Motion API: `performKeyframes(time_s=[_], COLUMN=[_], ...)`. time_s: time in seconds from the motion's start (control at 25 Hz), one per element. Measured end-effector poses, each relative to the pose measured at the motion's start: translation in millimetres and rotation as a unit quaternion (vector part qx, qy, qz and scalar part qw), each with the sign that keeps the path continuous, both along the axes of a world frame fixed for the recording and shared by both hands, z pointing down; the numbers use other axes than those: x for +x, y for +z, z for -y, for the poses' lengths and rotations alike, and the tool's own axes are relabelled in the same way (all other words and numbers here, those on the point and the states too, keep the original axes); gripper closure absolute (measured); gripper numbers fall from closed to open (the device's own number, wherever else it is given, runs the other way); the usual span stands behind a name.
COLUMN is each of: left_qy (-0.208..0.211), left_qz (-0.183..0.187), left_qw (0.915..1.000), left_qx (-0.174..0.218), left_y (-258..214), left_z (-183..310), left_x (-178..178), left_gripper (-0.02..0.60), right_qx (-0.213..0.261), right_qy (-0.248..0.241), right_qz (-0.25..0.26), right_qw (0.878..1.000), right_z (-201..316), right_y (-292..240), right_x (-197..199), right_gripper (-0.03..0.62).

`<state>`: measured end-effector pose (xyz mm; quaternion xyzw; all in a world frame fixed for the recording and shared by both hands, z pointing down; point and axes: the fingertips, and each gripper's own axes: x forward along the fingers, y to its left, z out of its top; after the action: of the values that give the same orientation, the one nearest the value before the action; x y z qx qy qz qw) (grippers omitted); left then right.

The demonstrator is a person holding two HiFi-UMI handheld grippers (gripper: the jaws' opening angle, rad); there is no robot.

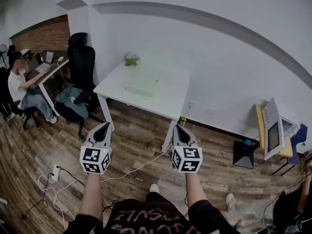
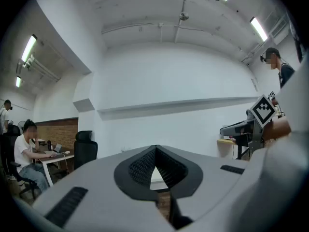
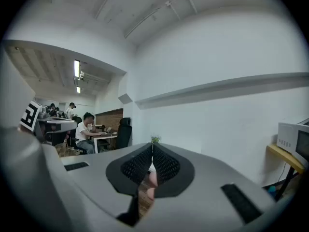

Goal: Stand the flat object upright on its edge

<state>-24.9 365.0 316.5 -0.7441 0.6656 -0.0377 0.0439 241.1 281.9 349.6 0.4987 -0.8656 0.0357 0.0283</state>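
Note:
A pale green flat box (image 1: 142, 85) lies flat on the white table (image 1: 165, 104) ahead of me, some way off. My left gripper (image 1: 102, 128) and my right gripper (image 1: 179, 130) are held out side by side above the wooden floor, short of the table. Both are shut with nothing between the jaws. In the left gripper view the closed left gripper (image 2: 155, 150) points at the table's edge and the white wall. The right gripper (image 3: 152, 146) in its own view also has its tips together, aimed toward the small plant (image 3: 155, 139).
A small green plant (image 1: 130, 59) stands at the table's far corner. A black office chair (image 1: 81, 62) and a desk with a seated person (image 1: 19, 84) are at the left. A stand with a white machine (image 1: 274, 128) is at the right. Cables and a power strip (image 1: 54, 173) lie on the floor.

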Motion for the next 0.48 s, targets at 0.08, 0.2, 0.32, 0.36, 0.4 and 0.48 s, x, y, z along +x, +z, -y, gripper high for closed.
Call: performKeyframes(time_s=[0.08, 0.2, 0.32, 0.36, 0.4, 0.48], left_qy=[-0.001, 0.0, 0.002, 0.002, 0.002, 0.001], left_qz=[0.001, 0.001, 0.004, 0.004, 0.004, 0.003], left_qw=[1.0, 1.0, 1.0, 1.0, 1.0, 1.0], left_qx=[0.0, -0.001, -0.003, -0.003, -0.003, -0.002], left_y=[0.1, 0.6, 0.2, 0.0, -0.2, -0.9], left_z=[-1.1, -0.8, 0.3, 0.3, 0.1, -0.5], left_x=[-0.4, 0.0, 1.0, 1.1, 0.8, -1.1], left_gripper=[0.568, 0.568, 0.568, 0.568, 0.568, 0.568], right_qx=[0.002, 0.001, 0.0, 0.002, 0.005, 0.01], right_qy=[0.0, 0.002, 0.003, 0.003, 0.005, 0.007], right_qz=[-0.002, -0.001, -0.002, -0.003, -0.004, -0.007], right_qw=[1.0, 1.0, 1.0, 1.0, 1.0, 1.0], right_z=[-0.4, 0.3, 1.2, 1.3, 1.3, 0.8], right_y=[-0.5, 0.1, 0.2, -0.2, -0.9, -2.2], right_x=[0.0, -0.4, -1.8, -2.0, -2.1, -3.3], right_gripper=[0.569, 0.569, 0.569, 0.569, 0.569, 0.568])
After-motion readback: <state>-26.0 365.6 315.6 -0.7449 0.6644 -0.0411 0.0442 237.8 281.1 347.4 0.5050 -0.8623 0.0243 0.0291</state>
